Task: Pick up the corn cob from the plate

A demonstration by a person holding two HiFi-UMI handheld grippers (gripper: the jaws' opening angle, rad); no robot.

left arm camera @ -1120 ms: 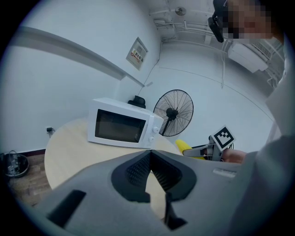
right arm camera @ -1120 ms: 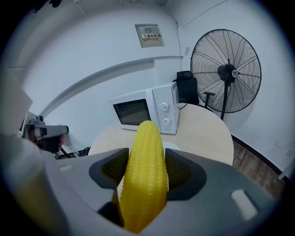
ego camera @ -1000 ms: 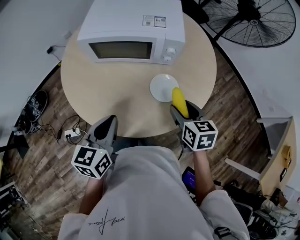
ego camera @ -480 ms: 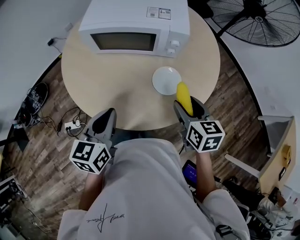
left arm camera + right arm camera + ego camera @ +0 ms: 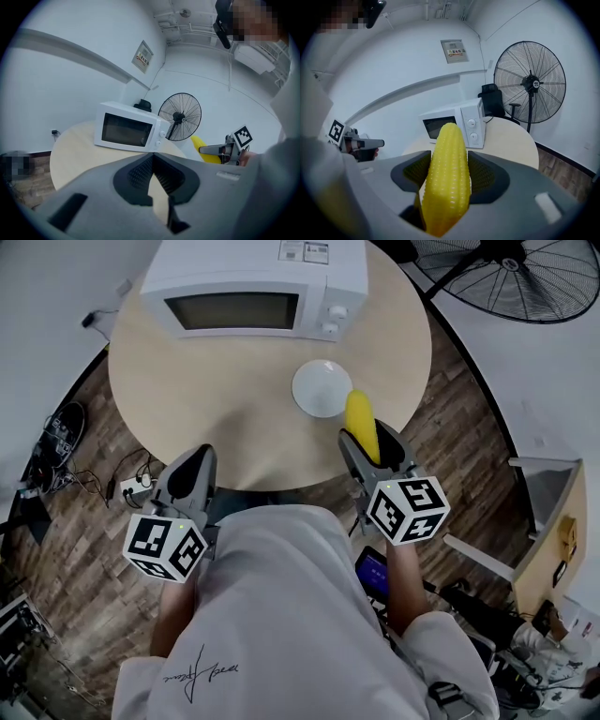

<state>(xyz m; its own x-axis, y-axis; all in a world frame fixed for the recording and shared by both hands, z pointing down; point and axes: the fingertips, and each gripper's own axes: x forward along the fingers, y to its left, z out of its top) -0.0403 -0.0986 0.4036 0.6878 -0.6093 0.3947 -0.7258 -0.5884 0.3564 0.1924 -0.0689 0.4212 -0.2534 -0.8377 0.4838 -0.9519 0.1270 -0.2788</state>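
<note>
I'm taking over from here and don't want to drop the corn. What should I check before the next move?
1. Corn cob clamped in the right gripper: ok, pads press both sides.
2. Corn clear of the plate: ok, plate bare.
3. Grip firm enough to carry: cannot tell; much of the cob sticks out ahead.
4. Left gripper out of the way: ok, shut, empty, near the table edge.
5. Microwave door open, if the corn goes there: not ok, shut.

Head view steeply down; both gripper views toward microwave.
</note>
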